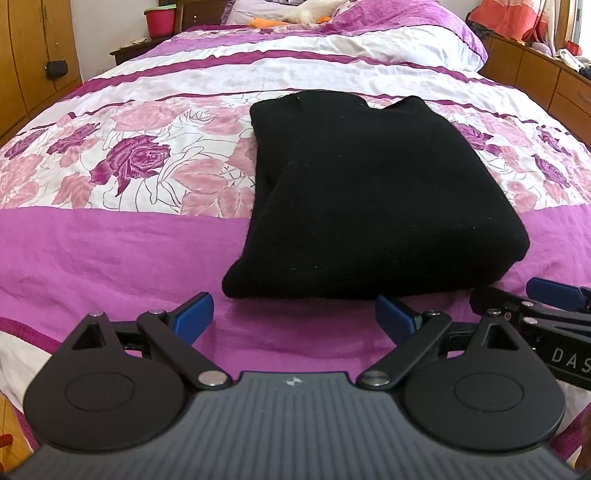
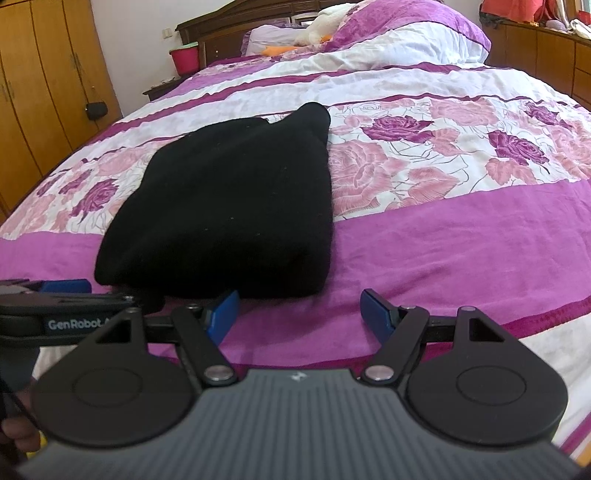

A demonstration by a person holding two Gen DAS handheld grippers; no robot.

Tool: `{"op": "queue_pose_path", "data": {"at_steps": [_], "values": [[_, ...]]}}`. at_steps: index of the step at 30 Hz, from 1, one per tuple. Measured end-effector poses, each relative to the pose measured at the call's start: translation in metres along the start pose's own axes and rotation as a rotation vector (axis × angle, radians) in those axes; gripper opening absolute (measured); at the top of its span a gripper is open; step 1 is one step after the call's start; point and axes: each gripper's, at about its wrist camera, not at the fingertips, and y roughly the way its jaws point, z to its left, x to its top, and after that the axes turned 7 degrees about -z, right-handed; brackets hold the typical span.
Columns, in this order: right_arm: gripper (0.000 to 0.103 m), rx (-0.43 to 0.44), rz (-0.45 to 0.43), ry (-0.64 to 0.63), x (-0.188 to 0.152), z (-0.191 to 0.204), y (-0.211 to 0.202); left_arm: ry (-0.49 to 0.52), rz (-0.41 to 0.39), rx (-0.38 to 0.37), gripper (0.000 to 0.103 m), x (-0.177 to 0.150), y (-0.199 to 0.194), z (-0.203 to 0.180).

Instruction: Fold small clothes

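Black cloth, folded into a thick rectangular bundle (image 1: 373, 192), lies on the bed's flowered pink and purple cover (image 1: 110, 251), its near edge on the plain magenta band and its far end on the rose print. We hold both claws just short of that near edge, side by side and tilted down toward the bed.

Our left gripper (image 1: 295, 319) has its blue pads spread wide with nothing between them, only bare cover. The bundle sits ahead of it and somewhat to the right; the near fold lies just beyond the pad tips, and we see no contact.

Our right gripper (image 2: 301, 314) also stands well open and grips nothing. From its camera the bundle lies ahead and to the left. The left blue pad (image 2: 223, 314) sits right at the near edge of the cloth, though we cannot tell whether it touches; the right pad is over bare magenta cover, clear of the bundle.

Each camera catches the other claw at the frame's edge, close beside the bundle's near corner. At the head of the bed we see pillows (image 1: 406, 40), and a red bucket (image 1: 160, 20) beside the wardrobe.
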Motion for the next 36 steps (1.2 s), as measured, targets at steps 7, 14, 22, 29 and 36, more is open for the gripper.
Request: {"op": "queue_pose_path", "data": {"at_steps": [7,14,22,29,36], "values": [[0.074,0.006,0.003,0.000,0.0001,-0.0011,0.0003,0.001,0.007,-0.003,0.097,-0.0006,0.0009,-0.0005],[0.074,0.006,0.004,0.001,0.0003,-0.0013,0.0003,0.004,0.008,-0.003,0.097,-0.0009,0.0007,-0.0007],[0.074,0.009,0.001,-0.003,0.0000,-0.0015,0.0002,0.005,0.012,-0.001,0.097,-0.0010,0.0015,-0.0009],[0.074,0.009,0.004,0.000,-0.0005,-0.0019,0.0002,0.007,0.016,-0.005,0.097,-0.0019,0.0023,-0.0017],[0.074,0.009,0.005,0.000,-0.0011,-0.0019,0.0003,0.007,0.021,-0.011,0.097,-0.0031,0.0035,-0.0022]]}}
